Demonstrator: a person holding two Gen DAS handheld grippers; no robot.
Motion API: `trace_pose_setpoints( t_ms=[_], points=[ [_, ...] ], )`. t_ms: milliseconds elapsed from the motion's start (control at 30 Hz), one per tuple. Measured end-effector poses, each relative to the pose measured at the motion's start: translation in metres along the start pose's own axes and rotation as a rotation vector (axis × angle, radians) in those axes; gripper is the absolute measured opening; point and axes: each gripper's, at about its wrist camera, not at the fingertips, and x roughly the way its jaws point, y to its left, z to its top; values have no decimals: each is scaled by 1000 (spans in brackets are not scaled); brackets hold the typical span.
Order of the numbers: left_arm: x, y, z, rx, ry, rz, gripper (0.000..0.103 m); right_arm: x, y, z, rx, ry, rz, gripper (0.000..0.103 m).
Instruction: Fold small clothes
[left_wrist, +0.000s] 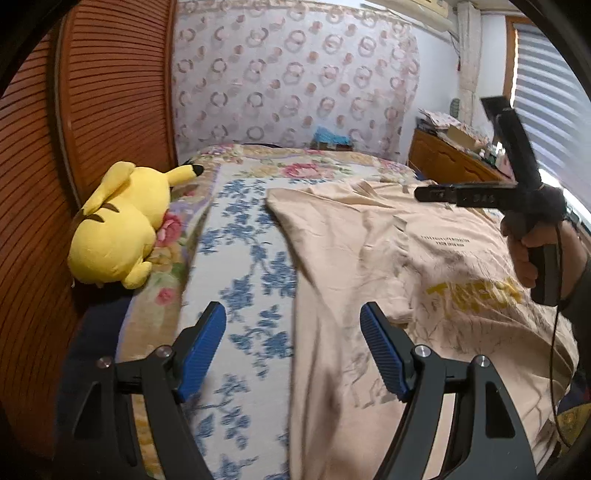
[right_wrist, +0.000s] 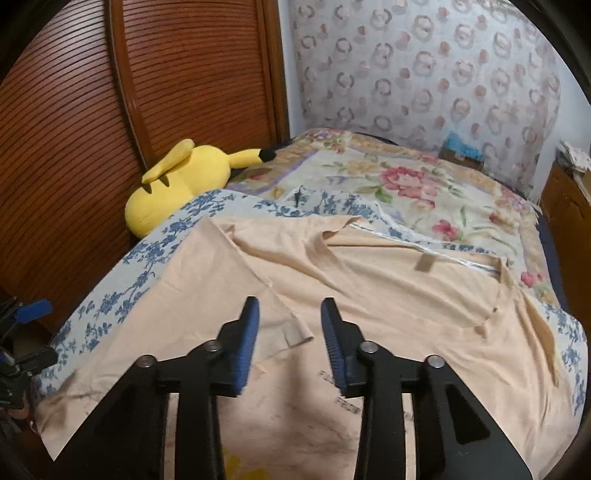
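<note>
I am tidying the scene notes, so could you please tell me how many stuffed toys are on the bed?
1. A yellow plush toy lies at the bed's left edge, against the wooden slatted wall panel, beside the beige T-shirt's blue floral sheet. Others may be hidden beyond view.

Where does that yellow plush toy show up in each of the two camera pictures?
Left wrist view: the plush lies at the left, on the bed's edge beside the wooden slatted door, left of the beige shirt.
Right wrist view: the plush sits upper left, against the same door, beyond the shirt.
Shared landmark: the circle-patterned curtain behind the bed.
</note>
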Motion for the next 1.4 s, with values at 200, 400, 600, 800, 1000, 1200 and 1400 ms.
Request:
trace_pose_setpoints(
  t_ms=[200,400,600,800,1000,1200,1400],
  points=[
    [11,-28,3,56,22,-17,76,-38,-28,-30,-4,-7,-48,46],
    [12,-58,1,108,31,-99,73,-78,-58,-87,13,25,-97,47],
    [24,-85,2,165,77,-160,48,-112,-78,-148,91,48,-99,54],
    [42,-88,4,184,140,-108,34,-118,-86,-181,117,105,-133,62],
    [52,-88,-1,215,178,-71,16,-117,-86,-186,86,97,-167,64],
    [36,-87,9,197,136,-119,4,-116,-90,-187,96,90,-150,68],
    [13,-99,19,214,119,-144,21,-115,-91,-186,87,93,-161,68]
  ],
)
